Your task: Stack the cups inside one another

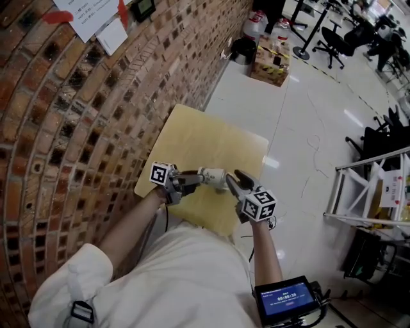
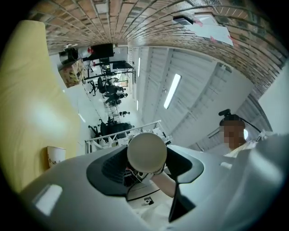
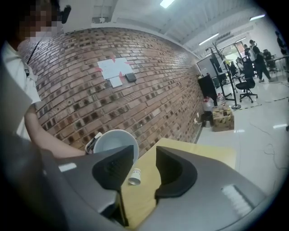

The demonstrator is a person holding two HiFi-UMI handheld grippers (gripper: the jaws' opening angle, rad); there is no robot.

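Observation:
A white paper cup [image 1: 213, 176] hangs on its side above the yellow table [image 1: 192, 141], with my left gripper [image 1: 195, 177] shut on it. The left gripper view shows the cup's round bottom [image 2: 146, 151] between the two dark pads of that gripper [image 2: 148, 166]. Its open mouth [image 3: 113, 143] faces my right gripper [image 3: 143, 167], which stands open and empty just to the cup's right [image 1: 236, 180]. A second, small paper cup [image 3: 134, 177] rests on the table beyond the right jaws and seems to lie on its side; this same cup [image 2: 55, 156] shows in the left gripper view.
A brick wall [image 1: 77, 115] with taped papers [image 1: 90, 16] runs along the table's left side. A cardboard box [image 1: 270, 61], office chairs [image 1: 336, 41] and a metal rack [image 1: 365, 186] stand on the white floor. A small screen [image 1: 287, 300] sits by the person's right side.

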